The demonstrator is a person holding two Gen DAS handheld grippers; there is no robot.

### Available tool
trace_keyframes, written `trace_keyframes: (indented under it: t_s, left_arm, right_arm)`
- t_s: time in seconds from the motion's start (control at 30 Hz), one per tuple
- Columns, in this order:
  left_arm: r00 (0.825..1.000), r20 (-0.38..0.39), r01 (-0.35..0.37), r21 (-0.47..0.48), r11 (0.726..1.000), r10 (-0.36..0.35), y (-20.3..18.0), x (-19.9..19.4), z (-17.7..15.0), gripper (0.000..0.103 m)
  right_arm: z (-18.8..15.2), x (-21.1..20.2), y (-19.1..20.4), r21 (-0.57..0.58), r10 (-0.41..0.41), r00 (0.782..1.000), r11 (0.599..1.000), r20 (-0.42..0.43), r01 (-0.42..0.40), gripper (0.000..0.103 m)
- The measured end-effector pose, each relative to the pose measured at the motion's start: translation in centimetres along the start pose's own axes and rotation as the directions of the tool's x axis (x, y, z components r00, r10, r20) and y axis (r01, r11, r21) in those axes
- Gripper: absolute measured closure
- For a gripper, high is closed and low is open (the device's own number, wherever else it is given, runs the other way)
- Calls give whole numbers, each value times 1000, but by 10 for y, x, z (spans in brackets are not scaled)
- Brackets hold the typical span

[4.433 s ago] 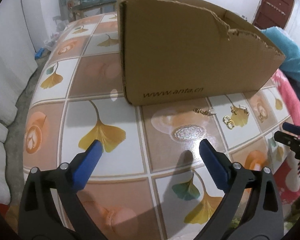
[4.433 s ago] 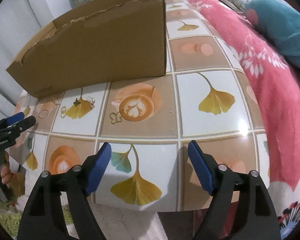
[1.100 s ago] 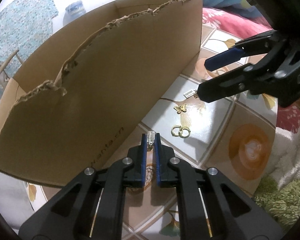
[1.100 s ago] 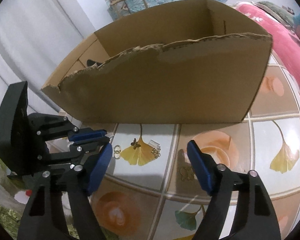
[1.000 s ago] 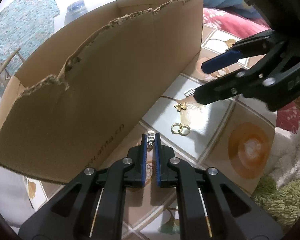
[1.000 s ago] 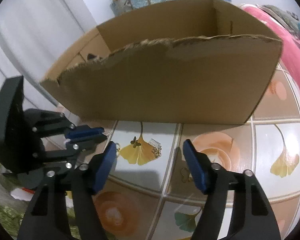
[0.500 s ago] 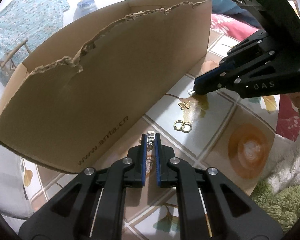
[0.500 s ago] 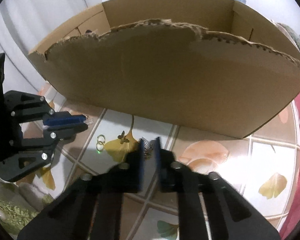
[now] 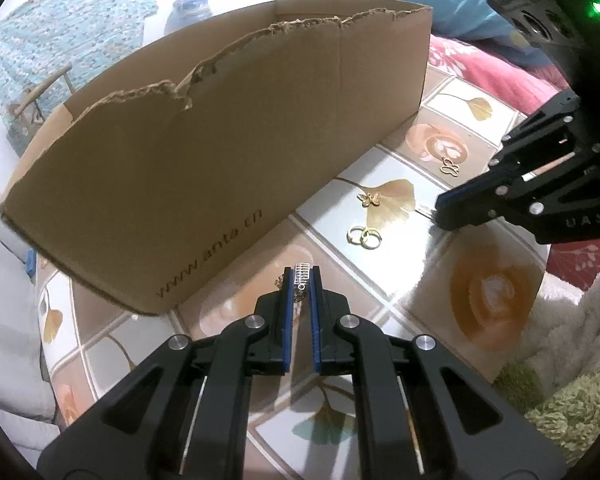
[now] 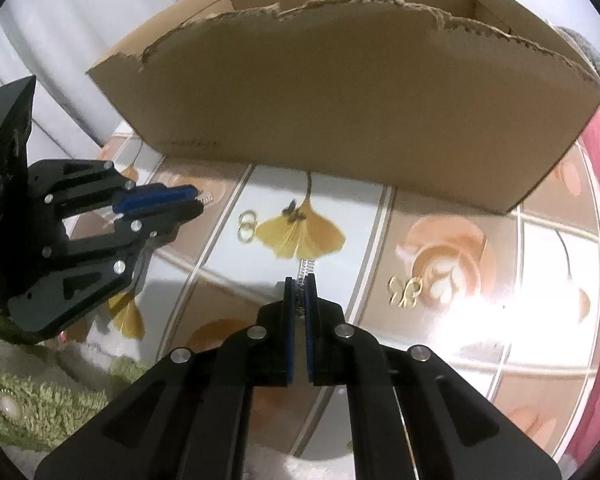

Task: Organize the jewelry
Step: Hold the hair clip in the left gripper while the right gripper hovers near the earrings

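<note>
Both grippers clamped: left gripper on a small silver ladder-shaped earring, right gripper on its silver match, each held just above the tiled tabletop, presumably for dropping into the torn brown cardboard box behind.

table: glossy tiled top, ginkgo-leaf and latte-cup squares.
cardboard box: stands on the table, torn top edge, at 12 o'clock from the jewelry.
paired gold rings: flat on a white tile.
small butterfly charm: on the ginkgo leaf, at 12 o'clock from the rings.
gold butterfly outline: on the latte-cup tile, well apart, at 2 o'clock in the left wrist view.
</note>
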State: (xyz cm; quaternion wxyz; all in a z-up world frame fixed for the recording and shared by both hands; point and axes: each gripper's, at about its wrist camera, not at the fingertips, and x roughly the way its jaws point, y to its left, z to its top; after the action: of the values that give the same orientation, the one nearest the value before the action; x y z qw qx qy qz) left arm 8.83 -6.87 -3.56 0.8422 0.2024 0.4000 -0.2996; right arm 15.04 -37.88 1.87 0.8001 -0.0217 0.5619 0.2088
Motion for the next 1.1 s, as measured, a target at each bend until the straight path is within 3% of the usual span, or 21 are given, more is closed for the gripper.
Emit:
trace_keyframes:
  t_s: [0.13, 0.2, 0.27, 0.63, 0.77, 0.87, 1.1]
  left_arm:
    - [1000, 1, -7, -11, 1000, 7, -3, -2, -4, 96]
    - [1000, 1, -12, -19, 1000, 12, -4, -3, -5, 96]
    - [1000, 1, -18, -24, 1000, 18, -6, -4, -7, 96]
    - [999, 4, -43, -50, 998, 43, -11, -6, -12, 96]
    - [999, 8, -49, -58, 997, 50, -11, -8, -13, 96]
    - [998, 11, -53, -60, 997, 54, -10, -9, -15, 96]
    - [999, 20, -47, -81, 996, 49, -8, -10, -17, 96]
  right_arm:
    - [-1, -1, -2, 17, -6, 1000, 1000, 6, 6, 96]
    - [0, -1, -2, 30, -9, 1000, 1000, 16, 9, 84]
    - [-1, -1, -2, 24, -24, 999, 999, 21, 24, 80]
    - [-4, 15, 33, -18, -124, 991, 992, 54, 126, 80]
    - [-4, 17, 39, -27, -132, 990, 991, 53, 133, 84]
    - [-7, 19, 44, -8, -111, 993, 994, 45, 111, 96]
    - [-2, 15, 42, 32, -107, 993, 994, 53, 106, 99]
